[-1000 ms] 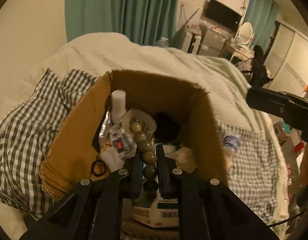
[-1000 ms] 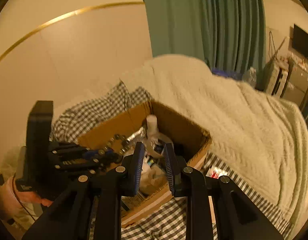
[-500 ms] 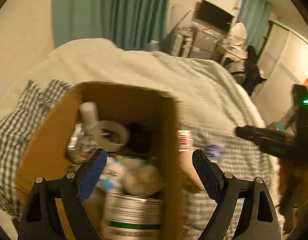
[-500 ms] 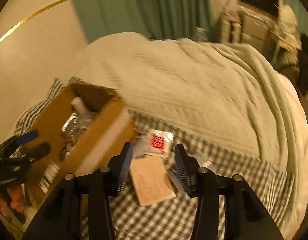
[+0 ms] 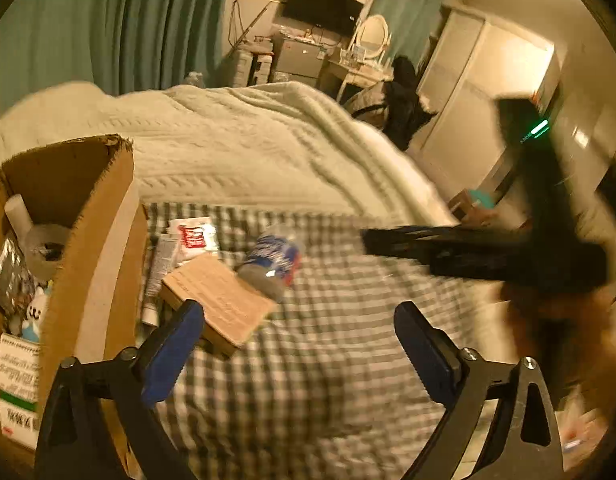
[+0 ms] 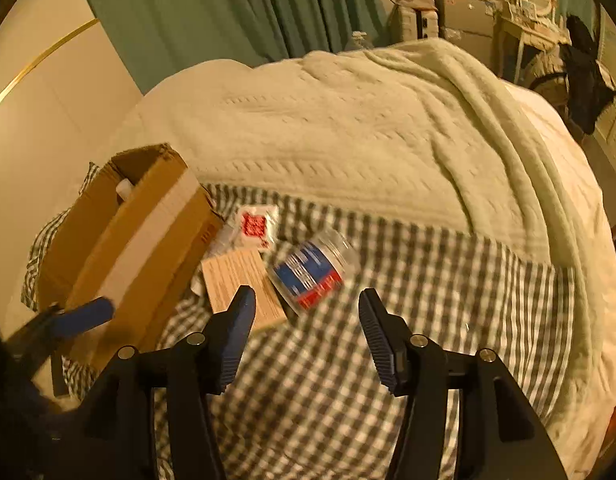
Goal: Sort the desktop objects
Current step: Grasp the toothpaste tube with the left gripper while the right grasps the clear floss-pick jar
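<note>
Jar (image 6: 314, 270) label blue/red, txt prob. unreadable.

free: checked sheet (image 6: 408, 280) right of jar (image 6: 312, 276) | blocked: cardboard box (image 6: 148, 240) (left side)

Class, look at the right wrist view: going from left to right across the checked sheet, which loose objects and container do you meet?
Cardboard box → tan flat box → blue-and-red labelled jar, lying on its side.

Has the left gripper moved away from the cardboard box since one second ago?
Yes. The left gripper, jaws opening and empty, swung right: the cardboard box now sits at the left edge.
</note>
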`<state>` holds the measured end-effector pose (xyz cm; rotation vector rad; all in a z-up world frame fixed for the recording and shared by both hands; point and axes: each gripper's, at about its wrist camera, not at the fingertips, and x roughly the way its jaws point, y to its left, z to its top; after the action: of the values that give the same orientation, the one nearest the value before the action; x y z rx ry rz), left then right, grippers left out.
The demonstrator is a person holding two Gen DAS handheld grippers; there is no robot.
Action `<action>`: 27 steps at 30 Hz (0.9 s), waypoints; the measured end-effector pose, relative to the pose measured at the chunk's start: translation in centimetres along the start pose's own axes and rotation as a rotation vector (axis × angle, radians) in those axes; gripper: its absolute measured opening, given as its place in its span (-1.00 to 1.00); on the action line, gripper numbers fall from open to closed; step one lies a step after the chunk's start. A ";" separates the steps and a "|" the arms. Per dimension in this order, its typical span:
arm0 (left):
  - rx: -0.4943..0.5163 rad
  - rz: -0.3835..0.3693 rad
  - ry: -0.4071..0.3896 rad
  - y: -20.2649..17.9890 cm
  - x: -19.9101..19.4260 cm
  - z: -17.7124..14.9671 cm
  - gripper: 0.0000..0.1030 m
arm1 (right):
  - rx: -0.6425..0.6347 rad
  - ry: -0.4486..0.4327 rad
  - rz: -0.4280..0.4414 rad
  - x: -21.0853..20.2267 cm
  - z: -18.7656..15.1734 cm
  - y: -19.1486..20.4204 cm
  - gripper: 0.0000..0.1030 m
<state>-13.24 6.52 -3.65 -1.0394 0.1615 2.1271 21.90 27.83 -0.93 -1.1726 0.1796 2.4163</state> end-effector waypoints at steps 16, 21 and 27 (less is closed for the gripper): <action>0.086 0.340 0.049 8.1 9.7 1.0 0.91 | 0.028 0.111 0.031 5.0 -0.8 -3.9 0.05; 0.091 0.391 0.055 8.9 12.0 1.7 0.91 | 0.056 0.159 0.081 8.6 0.6 -2.5 0.17; -0.120 0.361 0.140 11.8 14.5 4.2 0.53 | 0.173 0.219 0.123 12.6 1.9 -1.7 0.35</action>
<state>-29.47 8.11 -13.67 -1.3114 0.3123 2.4086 14.48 34.19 -9.30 -1.3781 0.5318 2.3149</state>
